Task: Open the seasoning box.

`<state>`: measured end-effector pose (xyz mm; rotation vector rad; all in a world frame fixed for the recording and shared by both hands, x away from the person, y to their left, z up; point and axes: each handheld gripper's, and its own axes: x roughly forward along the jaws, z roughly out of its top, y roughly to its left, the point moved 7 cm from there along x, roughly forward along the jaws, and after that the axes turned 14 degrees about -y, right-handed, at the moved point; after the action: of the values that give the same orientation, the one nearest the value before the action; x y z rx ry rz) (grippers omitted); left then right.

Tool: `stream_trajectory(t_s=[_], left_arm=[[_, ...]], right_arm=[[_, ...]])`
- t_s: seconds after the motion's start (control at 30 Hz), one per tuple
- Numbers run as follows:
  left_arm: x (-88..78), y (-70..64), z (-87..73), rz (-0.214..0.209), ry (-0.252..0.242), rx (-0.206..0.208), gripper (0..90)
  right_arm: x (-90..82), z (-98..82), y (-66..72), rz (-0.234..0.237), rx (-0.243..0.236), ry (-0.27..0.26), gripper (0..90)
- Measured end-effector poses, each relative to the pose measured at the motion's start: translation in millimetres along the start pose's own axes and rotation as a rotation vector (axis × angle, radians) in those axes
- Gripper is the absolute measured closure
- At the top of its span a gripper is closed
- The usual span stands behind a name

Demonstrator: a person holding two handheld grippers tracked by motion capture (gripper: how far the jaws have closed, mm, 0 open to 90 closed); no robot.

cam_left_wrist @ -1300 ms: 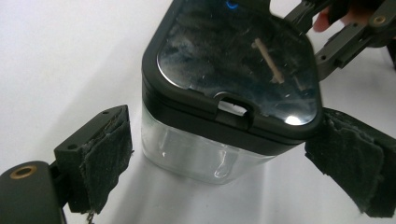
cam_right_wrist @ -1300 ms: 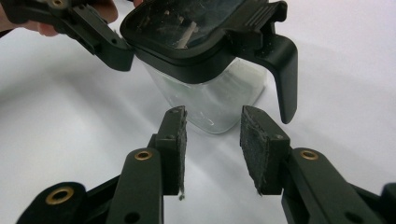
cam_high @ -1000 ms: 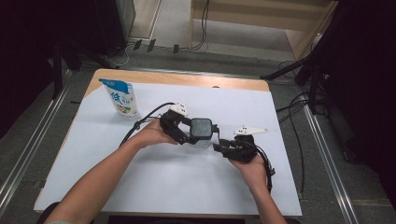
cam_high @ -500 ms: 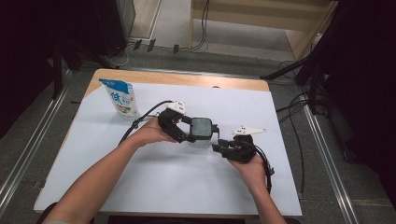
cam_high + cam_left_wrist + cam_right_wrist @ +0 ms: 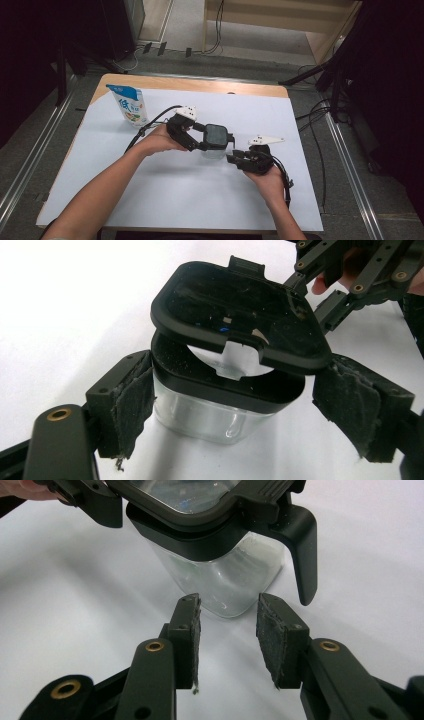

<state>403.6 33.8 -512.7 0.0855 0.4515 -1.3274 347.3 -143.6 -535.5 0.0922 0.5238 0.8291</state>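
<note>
A clear container with a black collar and handle stands mid-table on the white sheet. Its black lid sits tilted and ajar on top. My left gripper reaches in from the left with the container between its jaws. They have just been closing. The left pad is at the wall, while the right pad stands off it. My right gripper sits just right of the container, open with nothing between its pads, pointing at the container's lower corner.
A blue and white milk pouch stands upright at the back left of the white sheet. A strip of wooden table shows along the far edge. Cables trail from both grippers.
My left hand has eased slightly to the left beside the container. The right hand and the container have kept their places.
</note>
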Motion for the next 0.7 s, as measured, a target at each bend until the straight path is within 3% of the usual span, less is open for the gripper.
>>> stream_trajectory(t_s=[0.1, 0.23, 0.4, 0.7], left_arm=[[-4.0, 0.3, 1.3, 0.004, 0.018, 0.007, 21.7], [-10.0, -1.0, 10.3, 0.001, -0.010, -0.005, 33.5], [-11.3, -3.0, 16.4, 0.024, 0.009, 0.007, 42.6], [-9.2, -10.9, 27.7, -0.008, 0.019, -0.027, 79.7]], right_arm=[[0.0, 0.0, 0.3, 0.001, -0.002, 0.001, 62.9], [-0.2, 0.6, -0.3, 0.003, -0.003, -0.003, 63.2], [-1.1, 2.1, -0.6, 0.006, -0.001, -0.008, 64.5], [-1.8, 3.6, -1.3, 0.003, -0.013, -0.014, 66.0]])
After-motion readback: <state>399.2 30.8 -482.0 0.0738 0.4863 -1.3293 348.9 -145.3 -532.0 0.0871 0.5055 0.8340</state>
